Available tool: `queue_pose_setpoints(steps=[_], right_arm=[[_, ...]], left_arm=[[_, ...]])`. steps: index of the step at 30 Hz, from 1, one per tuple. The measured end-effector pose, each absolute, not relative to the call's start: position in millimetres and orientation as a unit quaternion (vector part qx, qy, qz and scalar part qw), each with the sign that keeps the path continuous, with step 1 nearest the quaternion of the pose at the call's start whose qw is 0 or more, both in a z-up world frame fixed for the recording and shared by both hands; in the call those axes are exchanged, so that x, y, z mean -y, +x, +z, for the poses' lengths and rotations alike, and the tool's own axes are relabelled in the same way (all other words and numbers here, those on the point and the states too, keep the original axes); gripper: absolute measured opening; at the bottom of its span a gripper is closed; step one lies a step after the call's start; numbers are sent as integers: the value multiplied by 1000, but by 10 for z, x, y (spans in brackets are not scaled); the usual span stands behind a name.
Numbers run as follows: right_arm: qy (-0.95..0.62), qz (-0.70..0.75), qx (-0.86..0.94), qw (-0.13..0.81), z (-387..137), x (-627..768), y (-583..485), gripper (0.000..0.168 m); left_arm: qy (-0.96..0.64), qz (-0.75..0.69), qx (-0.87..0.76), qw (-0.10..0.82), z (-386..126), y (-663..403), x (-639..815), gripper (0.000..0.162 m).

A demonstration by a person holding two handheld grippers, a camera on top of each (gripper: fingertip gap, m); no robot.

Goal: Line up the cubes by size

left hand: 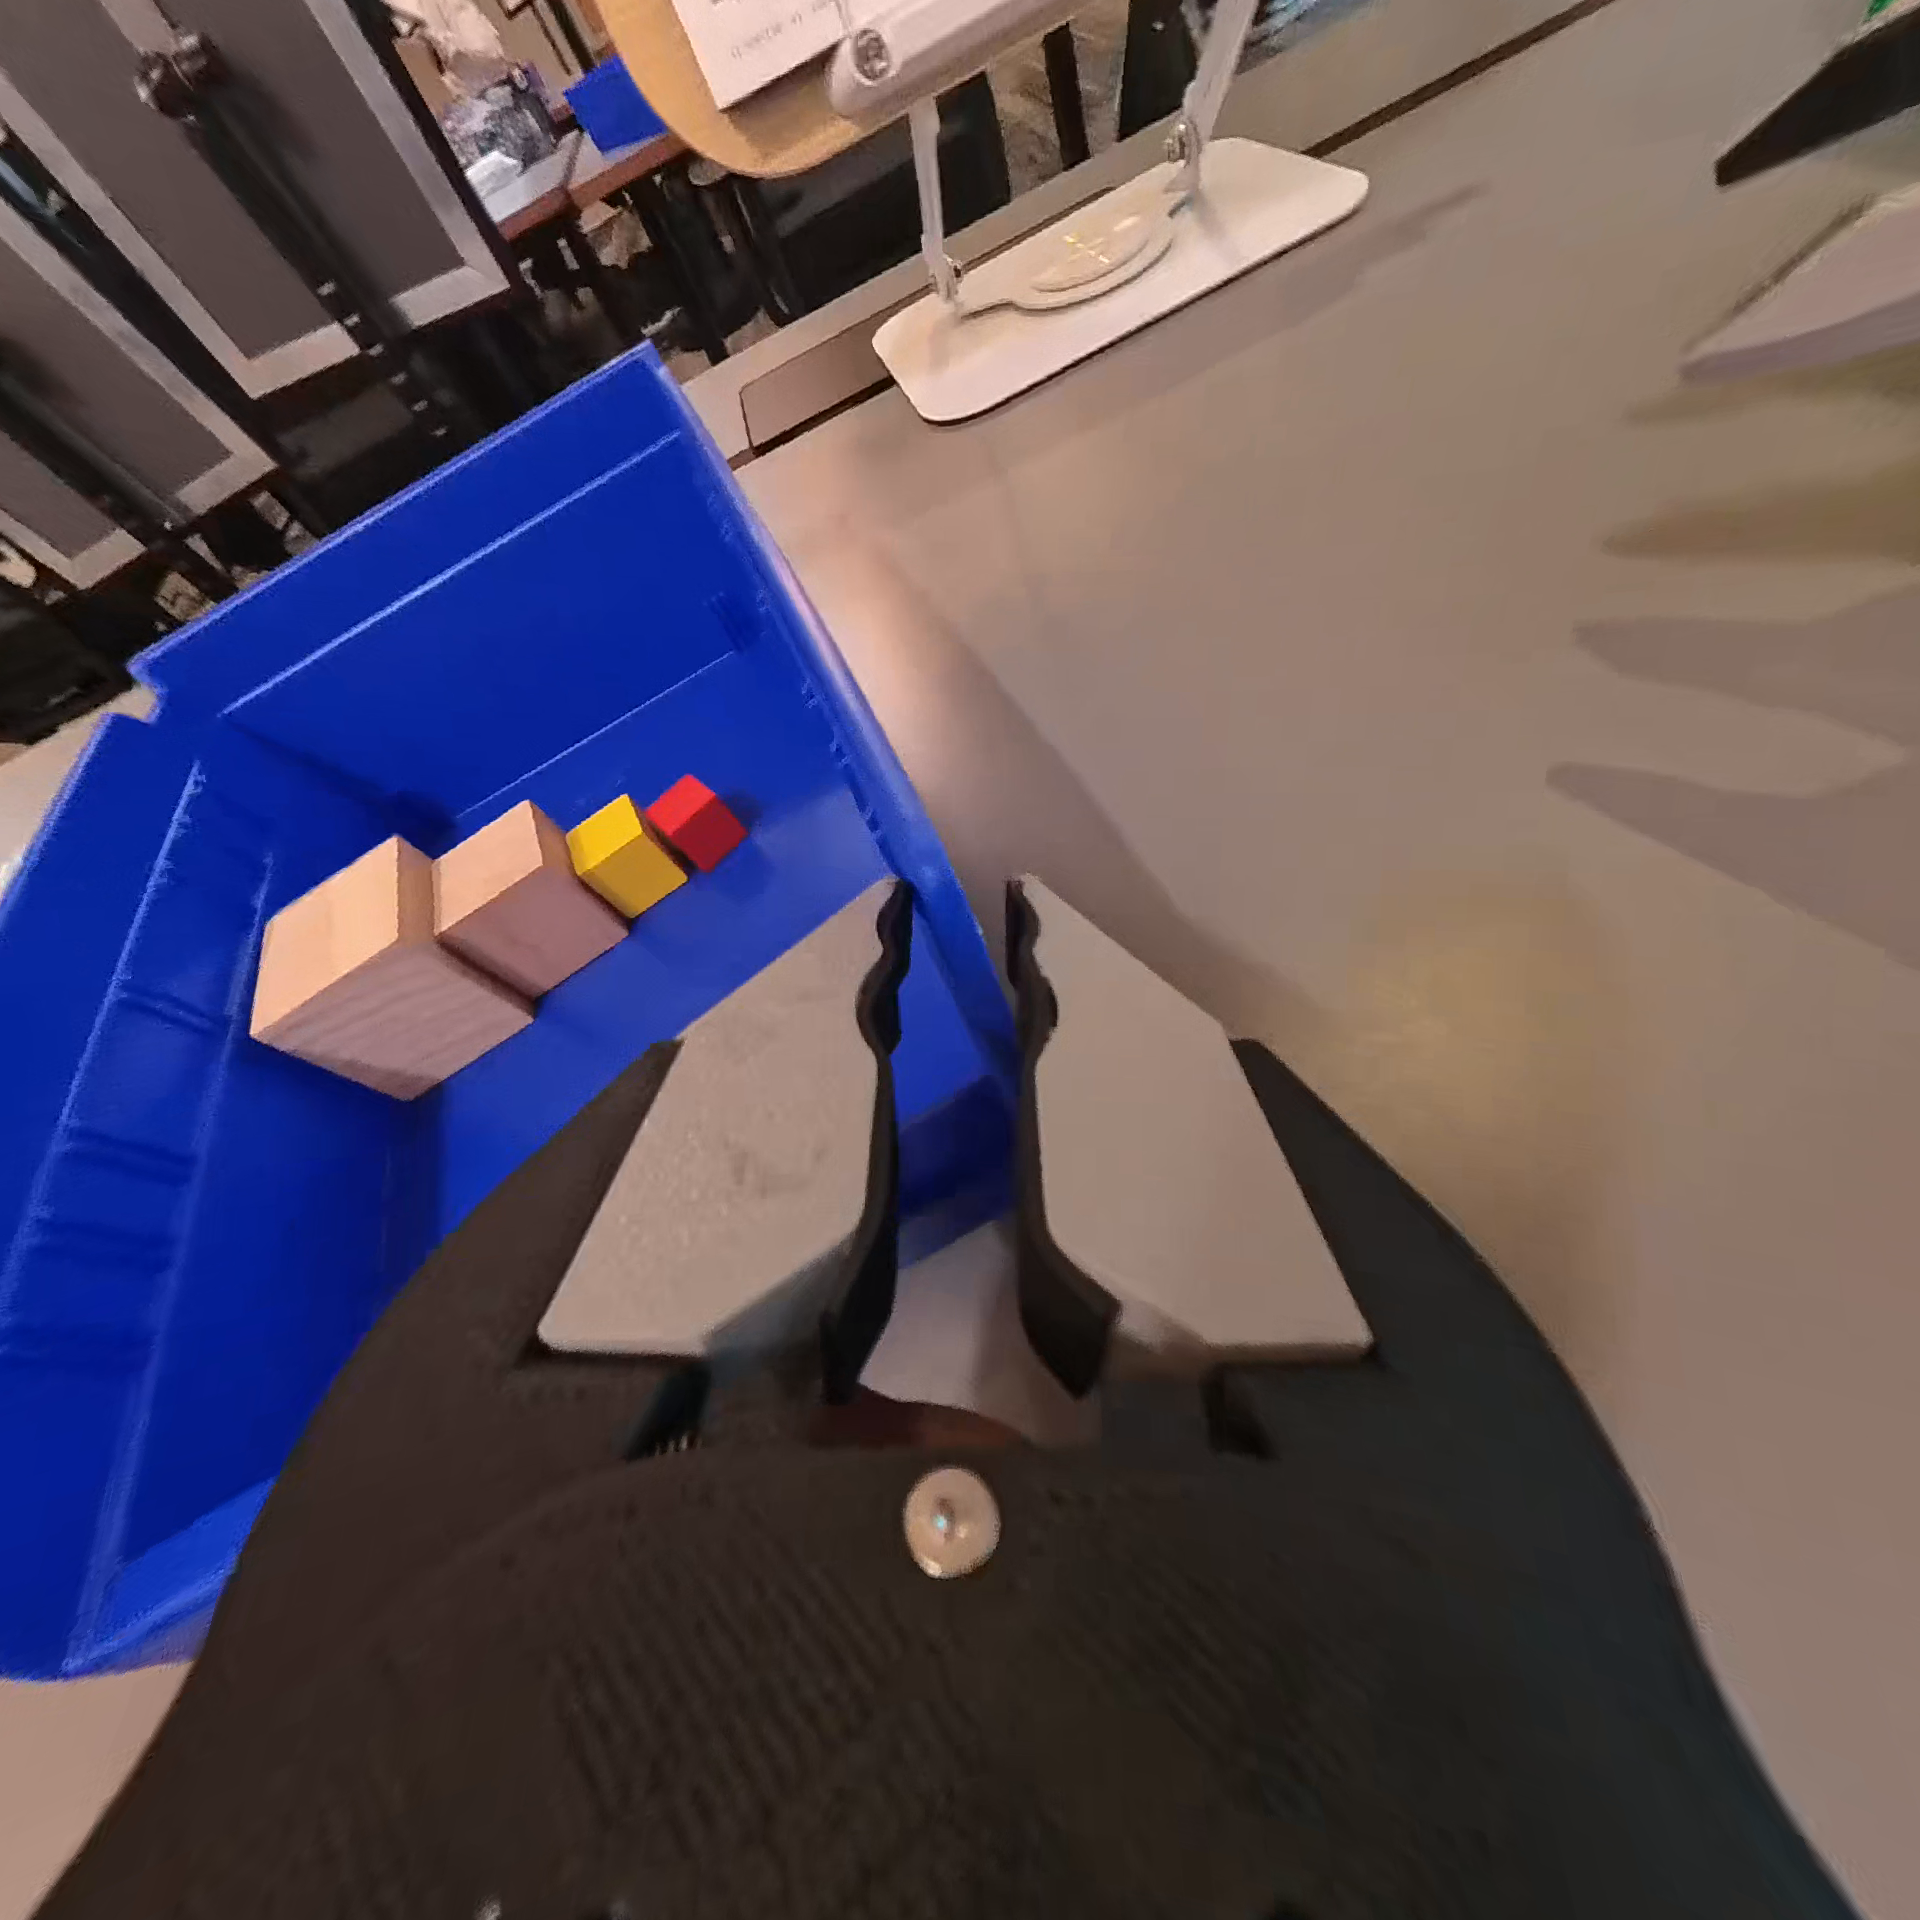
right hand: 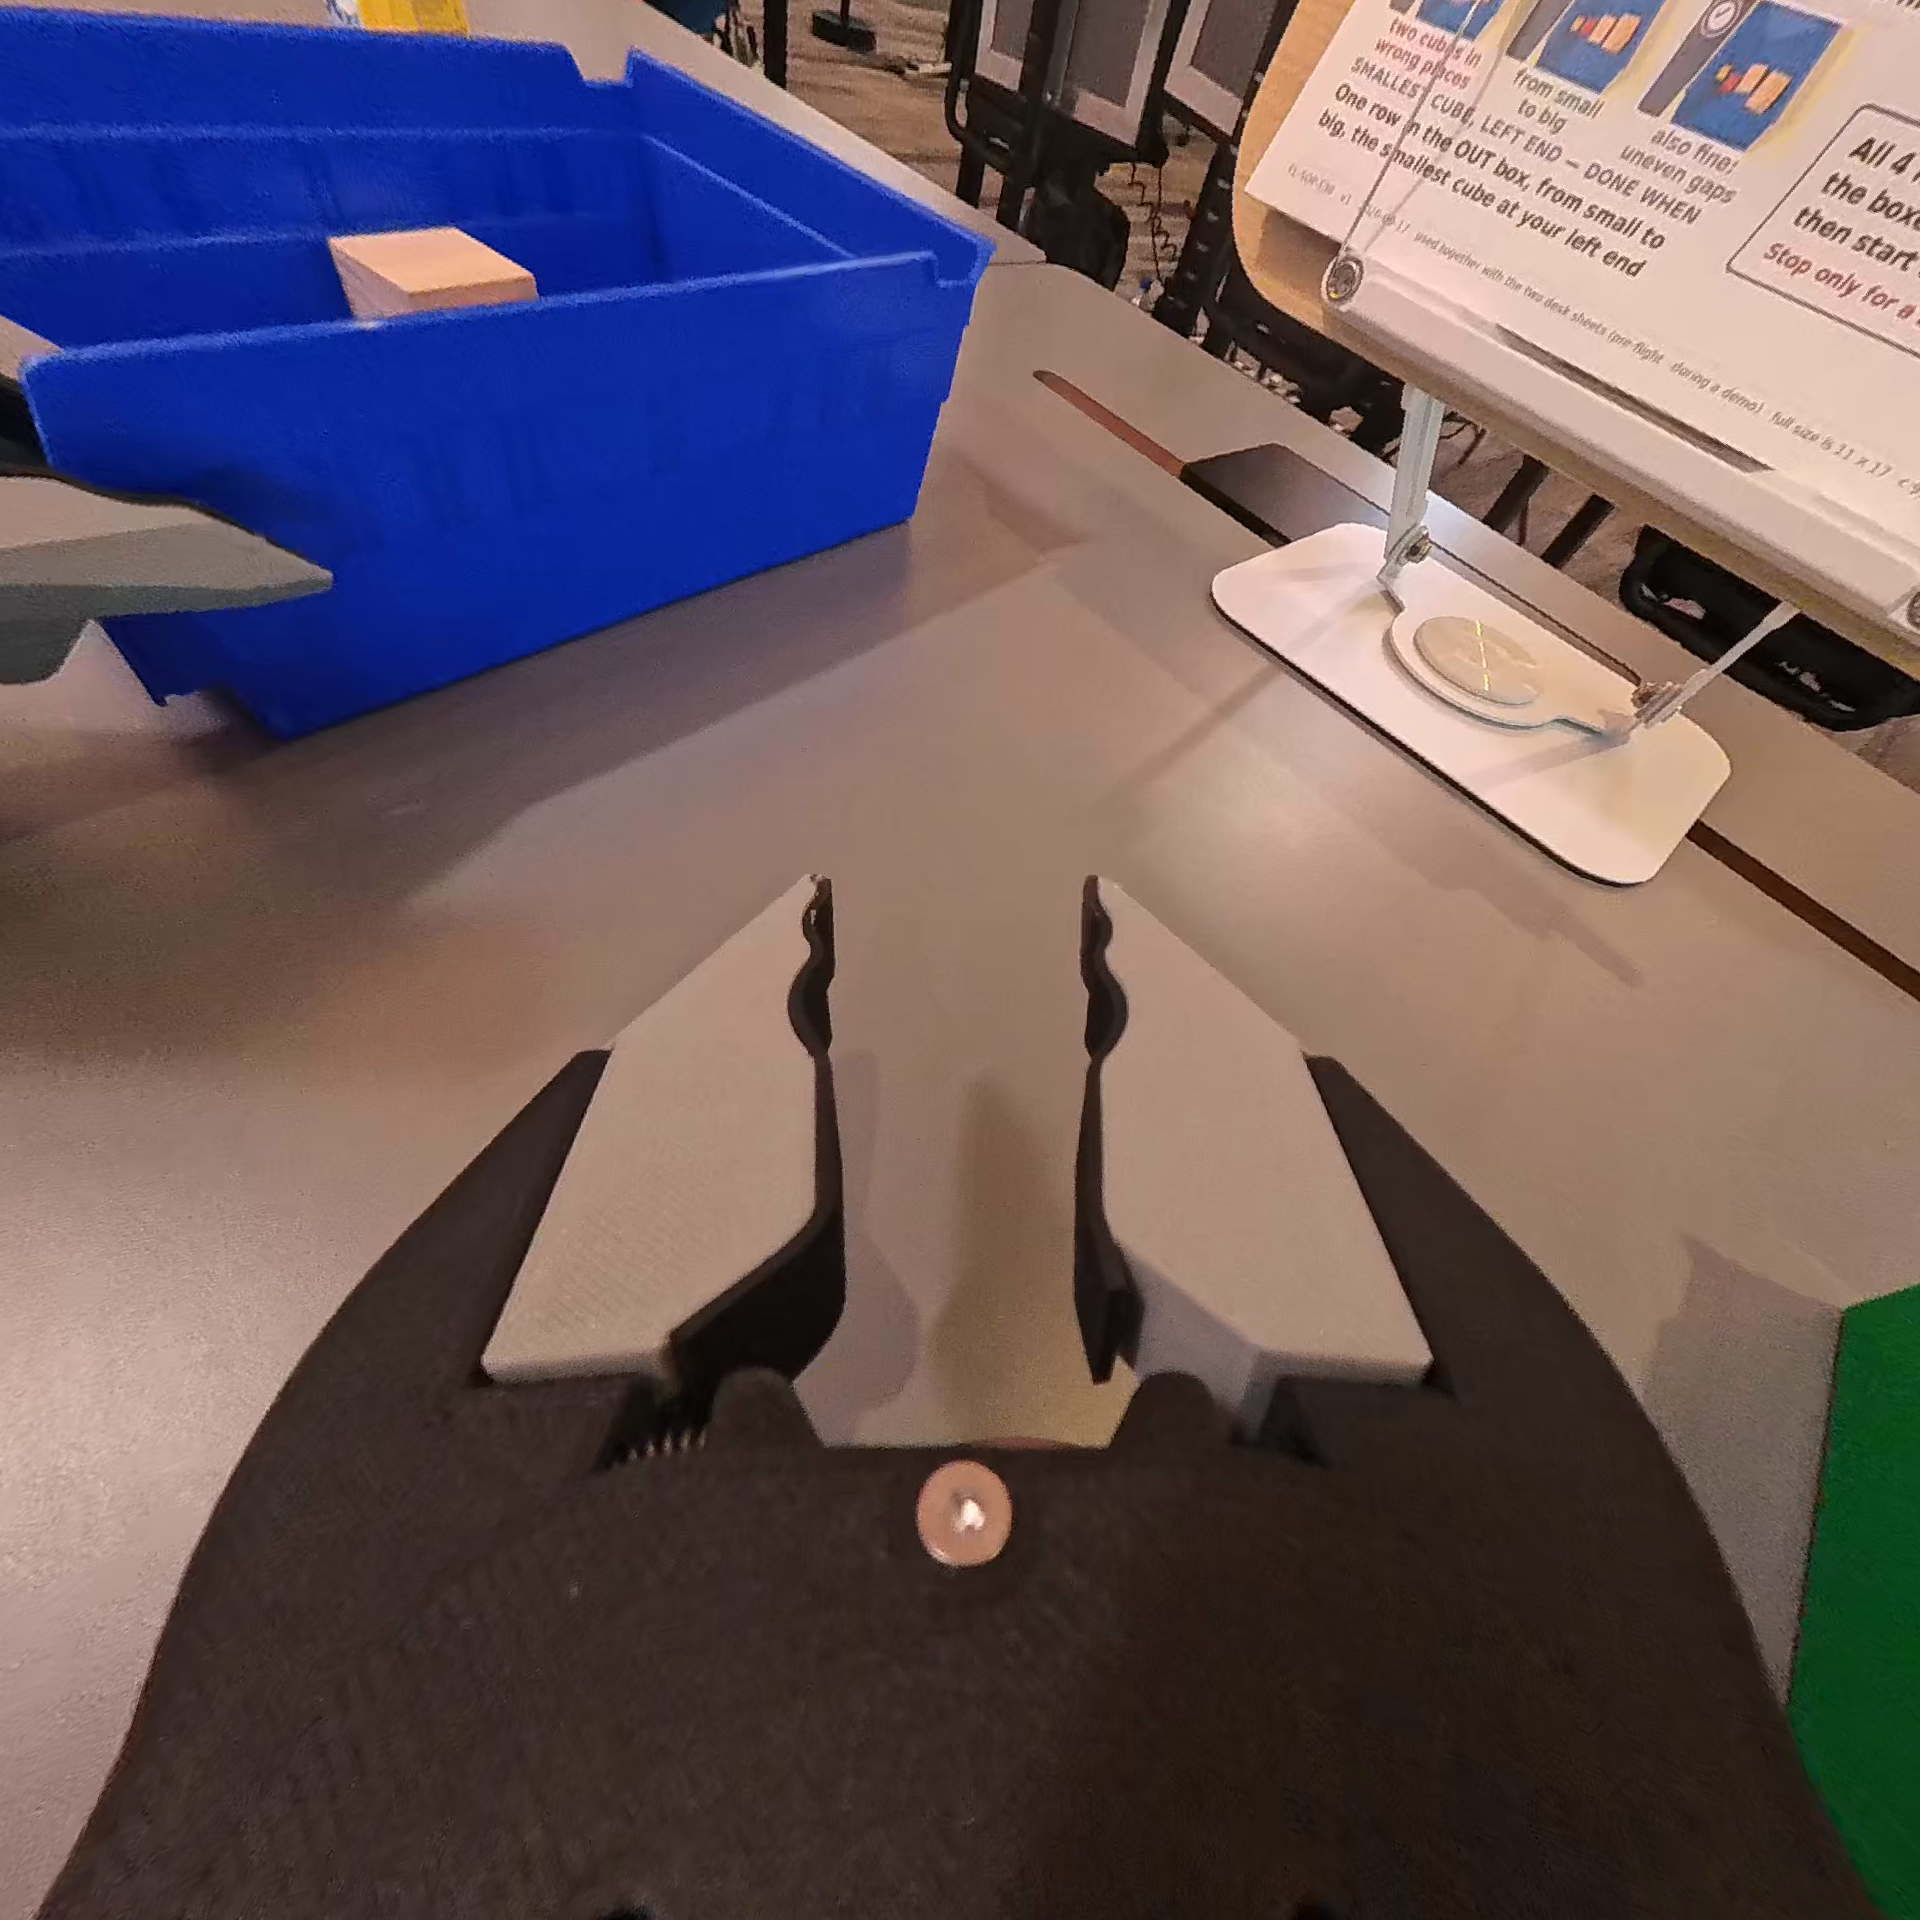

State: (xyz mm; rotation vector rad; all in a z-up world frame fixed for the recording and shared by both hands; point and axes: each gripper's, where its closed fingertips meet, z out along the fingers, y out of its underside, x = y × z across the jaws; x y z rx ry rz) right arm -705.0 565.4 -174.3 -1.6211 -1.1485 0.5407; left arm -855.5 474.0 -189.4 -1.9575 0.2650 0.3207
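In the left wrist view a blue bin (left hand: 582, 582) holds a row of cubes touching side by side: a large wooden cube (left hand: 384, 966), a smaller wooden cube (left hand: 520, 899), a yellow cube (left hand: 623, 854) and a red cube (left hand: 694, 821), the smallest. My left gripper (left hand: 958, 894) is open and empty, above the bin's right rim. My right gripper (right hand: 954, 894) is open and empty over bare table. In the right wrist view the bin (right hand: 499, 457) shows at upper left with one wooden cube (right hand: 431, 272) visible; the left gripper's finger (right hand: 156, 566) shows beside it.
A white stand (left hand: 1122, 281) holding an instruction sheet sits at the table's far edge; it also shows in the right wrist view (right hand: 1475, 696). A green object (right hand: 1860, 1579) is at the right edge. Grey table (left hand: 1351, 727) lies right of the bin.
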Motion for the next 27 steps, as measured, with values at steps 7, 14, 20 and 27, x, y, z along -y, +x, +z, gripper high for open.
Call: queue_pose_setpoints(steps=[7,14,20,27], right_arm=[[-673,226,484,512,-1753,-5630,-7076,45],[-672,225,487,511,-1779,-5624,-7090,44],[-672,232,478,516,-1737,-5642,-7062,44],[-680,243,476,502,-1786,-5656,-7066,42]], left_arm=[[-822,108,-137,542,-1892,-8515,-4714,17],[-819,98,-169,540,-1902,-8425,-4698,20],[-802,39,-152,576,-1609,-8315,-4586,25],[-757,-50,-129,638,-1037,-8272,-4260,24]])
